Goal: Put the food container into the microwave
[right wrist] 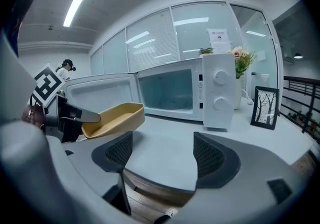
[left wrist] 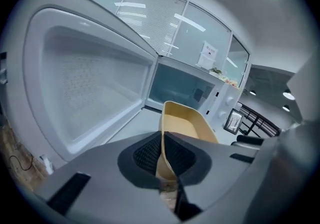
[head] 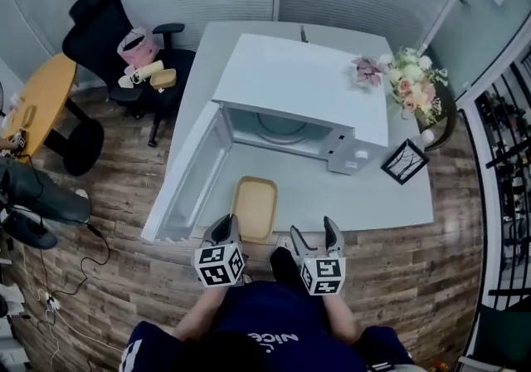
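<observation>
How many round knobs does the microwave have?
2. Both are on the microwave's white control panel, right of the open cooking space: the upper knob sits straight above the lower knob. No other knobs show.

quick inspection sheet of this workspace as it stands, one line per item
surface: grey table, bare in front of the microwave
job's things: tan food container held raised by its rim; microwave with door wide open
clutter: flowers, picture frame right of the microwave
grippers: left gripper shut on the container rim; right gripper open, empty
cables: loose cable on the floor, left
surroundings: office chair, wood floor
</observation>
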